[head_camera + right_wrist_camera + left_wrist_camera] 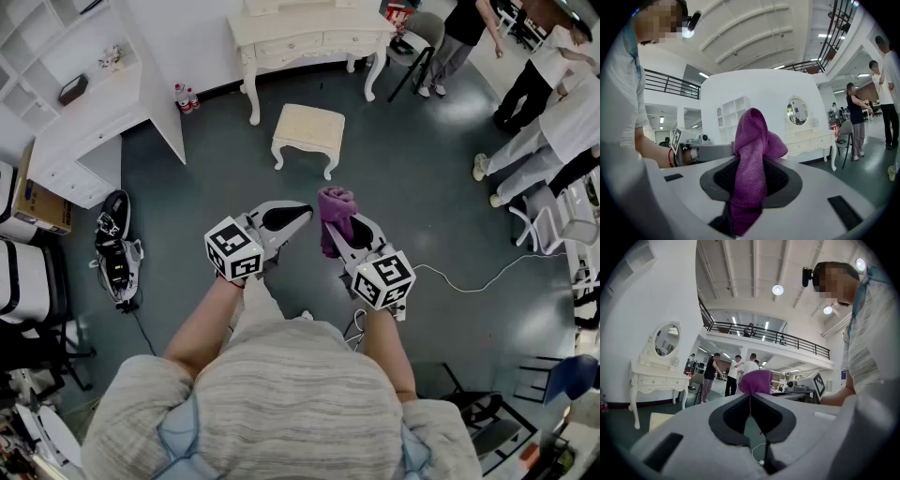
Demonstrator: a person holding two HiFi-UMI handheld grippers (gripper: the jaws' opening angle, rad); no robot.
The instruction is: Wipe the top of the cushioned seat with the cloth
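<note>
Grey-green floor fills the head view, and on it stands the cream cushioned seat (307, 127), just in front of a white dressing table (309, 37), its top bare. White shelves (66, 84) line the left wall, and a few people (553, 112) stand off to the right.

Down near the person's body, both tools are held up side by side, well short of the seat. The right tongs (334, 223) are pinching the purple cloth (336, 202): in the right gripper view the cloth (752, 154) is clamped between the dark pads, with a bunched fold rising above the tips and the rest hanging below. So the cloth is up in the air, well apart from the seat.

The left tongs (302, 208) are pressed together with nothing in them. In the left gripper view their tips (750, 397) meet in a thin seam, with the cloth (757, 382) showing beyond and the seat (658, 419) low at the left.

A white cable (469, 281) trails across the floor on the right.
</note>
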